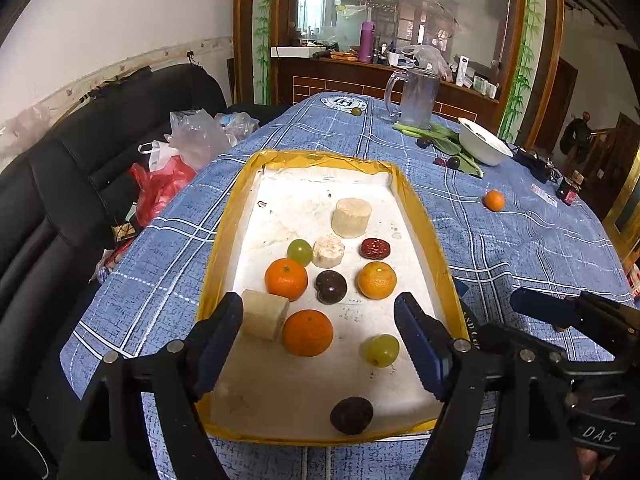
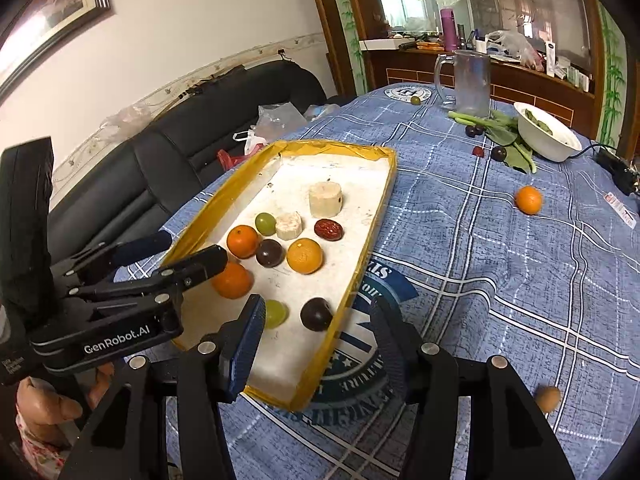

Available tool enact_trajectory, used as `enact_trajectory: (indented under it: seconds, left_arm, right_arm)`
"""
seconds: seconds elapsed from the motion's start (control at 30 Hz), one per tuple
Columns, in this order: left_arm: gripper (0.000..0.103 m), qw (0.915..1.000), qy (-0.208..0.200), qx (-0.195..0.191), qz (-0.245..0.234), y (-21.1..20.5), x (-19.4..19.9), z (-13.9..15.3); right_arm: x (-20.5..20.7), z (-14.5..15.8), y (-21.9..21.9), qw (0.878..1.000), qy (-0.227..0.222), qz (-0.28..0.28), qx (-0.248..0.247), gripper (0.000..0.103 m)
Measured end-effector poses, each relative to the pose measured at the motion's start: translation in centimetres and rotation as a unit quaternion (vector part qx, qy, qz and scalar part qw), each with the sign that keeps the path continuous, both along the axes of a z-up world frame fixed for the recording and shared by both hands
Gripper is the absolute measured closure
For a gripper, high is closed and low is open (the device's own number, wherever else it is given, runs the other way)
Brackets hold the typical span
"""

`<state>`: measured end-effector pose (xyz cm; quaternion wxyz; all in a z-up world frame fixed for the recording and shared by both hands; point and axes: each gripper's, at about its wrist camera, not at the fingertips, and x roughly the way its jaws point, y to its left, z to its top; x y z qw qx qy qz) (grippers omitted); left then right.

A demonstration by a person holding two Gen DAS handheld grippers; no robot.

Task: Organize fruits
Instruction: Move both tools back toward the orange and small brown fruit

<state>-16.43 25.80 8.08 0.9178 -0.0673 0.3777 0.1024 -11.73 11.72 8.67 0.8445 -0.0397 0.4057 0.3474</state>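
Both spread and empty: left gripper (image 1: pixel 320 336) over tray (image 1: pixel 224 240) near end, right gripper (image 2: pixel 316 344) at right rim; loose tangerine (image 2: pixel 528 199) far right, uncollected.

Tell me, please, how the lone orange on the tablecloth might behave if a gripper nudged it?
The orange looks round, so it would probably roll. Nothing stands beside it on the flat tablecloth to stop it. Its skin looks firm, so likely not fragile.
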Motion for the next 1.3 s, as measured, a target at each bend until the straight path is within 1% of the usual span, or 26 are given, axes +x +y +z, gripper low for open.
enact_trajectory:
  seconds: [0.17,0.57,0.7,0.77,0.9,0.97,1.03,1.1,1.2,1.3]
  left_arm:
    - [0.025,0.9999,0.000,0.017,0.002,-0.6,-0.3,0.4]
    - [0.023,0.9996,0.005,0.027,-0.002,-1.4,-0.3,0.2]
    - [0.023,0.9995,0.010,0.029,-0.003,-1.7,-0.1,0.1]
    - [0.023,0.9995,0.012,0.028,-0.005,-1.7,0.0,0.1]
    - [0.023,0.9994,0.016,0.028,-0.010,-2.0,0.3,0.0]
    - [0.023,0.9994,0.020,0.024,-0.016,-2.4,0.6,-0.2]
    - [0.023,0.9992,0.025,0.019,-0.023,-2.9,1.1,-0.5]
    - [0.023,0.9990,0.028,0.014,-0.033,-3.6,1.7,-0.7]
    - [0.023,0.9981,0.034,0.003,-0.051,-4.9,2.9,-0.7]
    - [0.023,0.9962,0.034,-0.014,-0.079,-6.6,4.5,-0.2]
  right_arm:
    - [-0.1,-0.3,-0.8,1.000,0.006,-0.007,0.003,0.044]
    - [0.2,-1.0,-3.0,0.999,0.022,-0.027,0.011,0.044]
    - [0.3,-1.2,-4.4,0.999,0.023,-0.039,0.012,0.044]
    - [0.5,-1.0,-5.6,0.998,0.019,-0.052,0.012,0.044]
    - [1.6,-0.8,-10.3,0.995,0.016,-0.101,0.015,0.044]
    - [2.2,-1.0,-13.7,0.990,0.017,-0.137,0.011,0.042]
    - [2.8,-1.4,-16.0,0.986,0.023,-0.163,0.005,0.042]
    - [3.5,-2.1,-18.6,0.981,0.041,-0.192,0.009,0.042]
    - [4.3,-2.9,-19.9,0.977,0.059,-0.204,0.013,0.042]
    - [4.7,-3.4,-19.4,0.979,0.065,-0.193,0.014,0.042]
